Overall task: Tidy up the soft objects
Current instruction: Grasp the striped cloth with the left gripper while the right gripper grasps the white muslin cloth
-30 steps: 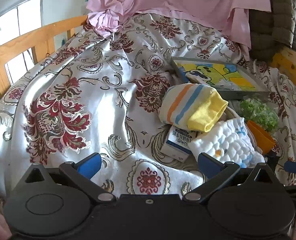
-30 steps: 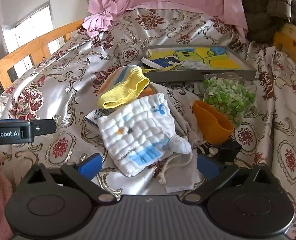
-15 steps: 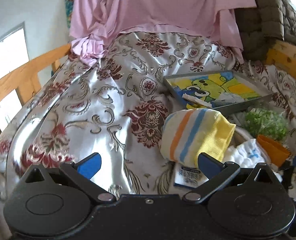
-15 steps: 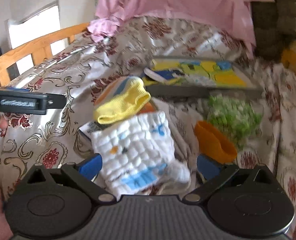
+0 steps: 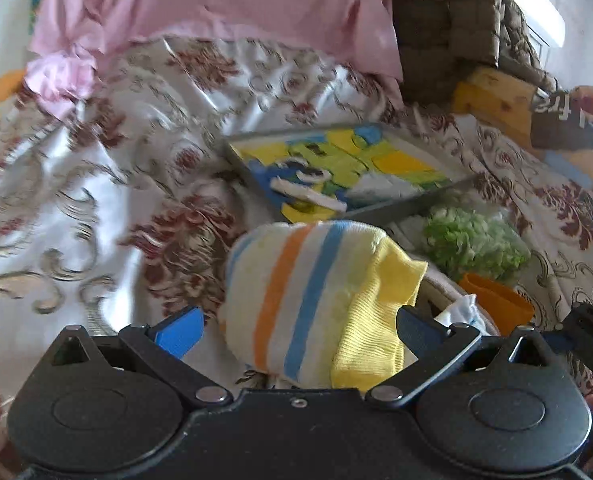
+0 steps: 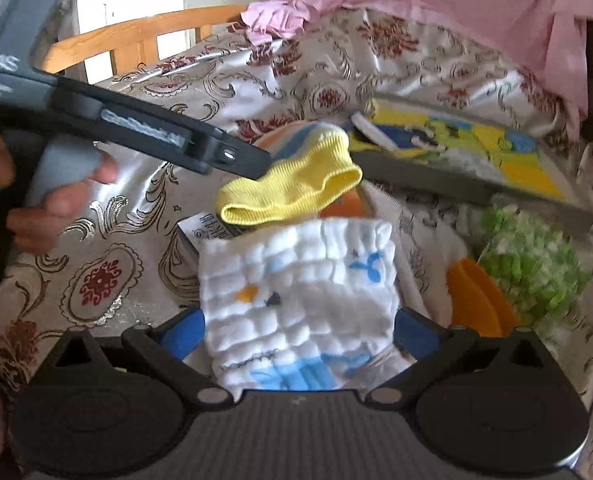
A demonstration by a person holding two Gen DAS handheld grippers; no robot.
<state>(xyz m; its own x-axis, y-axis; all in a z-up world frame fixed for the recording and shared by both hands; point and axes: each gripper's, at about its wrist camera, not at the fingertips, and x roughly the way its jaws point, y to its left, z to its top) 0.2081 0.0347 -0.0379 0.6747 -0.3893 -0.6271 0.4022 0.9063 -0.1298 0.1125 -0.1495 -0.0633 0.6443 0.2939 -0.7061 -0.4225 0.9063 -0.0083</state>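
Risk of dragging the pile along with the sock

Tongs spread wide on both sides, nothing gripped. The left gripper (image 5: pixel 298 330) straddled the sock (image 5: pixel 320 300), one blue pad (image 5: pixel 178 330) clear on the outside, the other at the yellow cuff. The right gripper (image 6: pixel 298 330) bracketed the cloth (image 6: pixel 300 304) the same way, released.

Sock: rolled knit, ribbed yellow cuff, orange and blue stripes, plump and springy. It sat on top of the heap, with the cloth just beside and lower. Cloth: white quilted gauze, puckered in squares, small blue and orange prints, limp.

Both lay on a slick, shiny brocade bedspread (image 5: pixel 96 200). A carton (image 6: pixel 208 232) sat under the sock's cuff. A tray (image 5: pixel 348 168), a bag of green bits (image 6: pixel 532 268) and an orange cup (image 6: pixel 476 300) were close by.

Likely trouble, as I judged it:
- A low close might pinch bedspread or carton with the sock.
- The roll could spring open if caught by the cuff only.
- The two tools worked near each other; a lift could knock one against the other.
- Gauze might snag on the cup beside it.
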